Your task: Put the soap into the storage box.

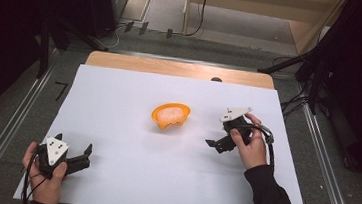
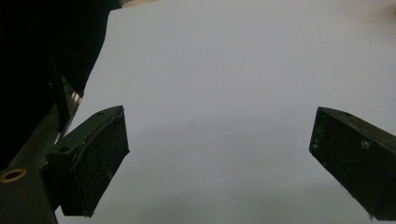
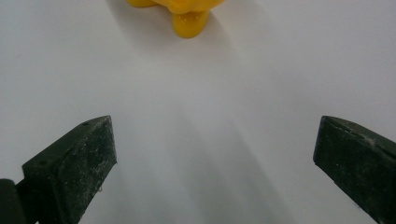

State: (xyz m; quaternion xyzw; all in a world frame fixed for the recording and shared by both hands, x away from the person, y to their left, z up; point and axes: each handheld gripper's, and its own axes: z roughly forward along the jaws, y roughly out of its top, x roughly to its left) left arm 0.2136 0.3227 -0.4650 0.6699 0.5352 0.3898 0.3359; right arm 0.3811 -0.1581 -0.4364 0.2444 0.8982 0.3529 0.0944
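Observation:
An orange bowl-shaped thing (image 1: 170, 115) with a pale, whitish filling sits near the middle of the white sheet (image 1: 126, 127). Its orange underside and a stubby foot (image 3: 187, 21) appear at the top of the right gripper view. My right gripper (image 1: 218, 138) is held in a hand to the right of it, jaws pointing toward it and standing wide apart with nothing between them (image 3: 215, 135). My left gripper (image 1: 86, 155) rests at the sheet's near left corner, open and empty (image 2: 217, 135), facing bare white paper.
The white sheet covers a wooden table whose far edge (image 1: 172, 67) shows as a strip. Metal rails (image 1: 11, 126) run along both sides of the table on the floor. Black stand legs and cables (image 1: 302, 68) lie at the far right.

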